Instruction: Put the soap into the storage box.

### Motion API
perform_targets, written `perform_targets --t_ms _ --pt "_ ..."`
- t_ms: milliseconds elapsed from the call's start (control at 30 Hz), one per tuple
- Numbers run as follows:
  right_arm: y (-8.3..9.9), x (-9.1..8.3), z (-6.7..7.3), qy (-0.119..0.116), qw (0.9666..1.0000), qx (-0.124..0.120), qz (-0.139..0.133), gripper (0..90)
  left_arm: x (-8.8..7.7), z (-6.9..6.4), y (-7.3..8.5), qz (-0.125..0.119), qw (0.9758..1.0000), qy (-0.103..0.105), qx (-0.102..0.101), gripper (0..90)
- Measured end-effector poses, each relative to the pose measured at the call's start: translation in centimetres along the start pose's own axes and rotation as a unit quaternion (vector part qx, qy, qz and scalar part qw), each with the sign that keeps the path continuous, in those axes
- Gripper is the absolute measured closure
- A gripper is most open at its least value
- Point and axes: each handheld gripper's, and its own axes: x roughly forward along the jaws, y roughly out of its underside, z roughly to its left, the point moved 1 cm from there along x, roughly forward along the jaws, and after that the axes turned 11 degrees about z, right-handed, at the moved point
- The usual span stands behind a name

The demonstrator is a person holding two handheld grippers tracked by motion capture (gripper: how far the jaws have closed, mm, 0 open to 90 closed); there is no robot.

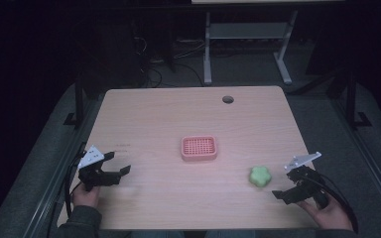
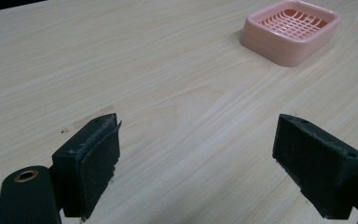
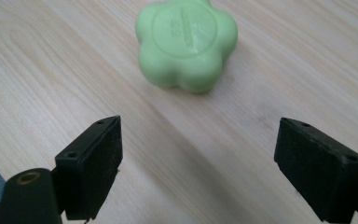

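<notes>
A pink soap dish (image 1: 199, 148) with a slotted floor sits at the middle of the wooden table; the left gripper view has the soap dish (image 2: 291, 30) at its upper right. A green flower-shaped soap (image 1: 259, 176) lies right of it near the front; in the right gripper view the soap (image 3: 186, 43) rests just ahead of the jaws. My left gripper (image 1: 118, 164) hovers at the table's front left, open and empty, and its jaws stand wide in the left gripper (image 2: 196, 163) view. My right gripper (image 1: 286, 187) is open, a little right of the soap; right gripper (image 3: 198, 168) holds nothing.
A round cable hole (image 1: 227, 99) is near the table's (image 1: 168, 114) far edge. Beyond the table stand a white desk frame (image 1: 248, 39) and cables on the dark floor. Bare wood lies between both grippers and the dish.
</notes>
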Motion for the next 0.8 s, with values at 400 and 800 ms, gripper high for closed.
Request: perform_targets --t_ms 400,800 --pt "-3.3 -0.2 0.1 0.003 0.999 -0.037 0.025 15.0 0.0 0.1 0.0 -0.002 1.0 0.001 -0.001 14.4" --pt "-5.5 0.3 0.4 0.003 0.9975 -0.056 0.043 15.0 -0.2 0.2 0.0 0.001 1.0 0.0 0.0 14.4"
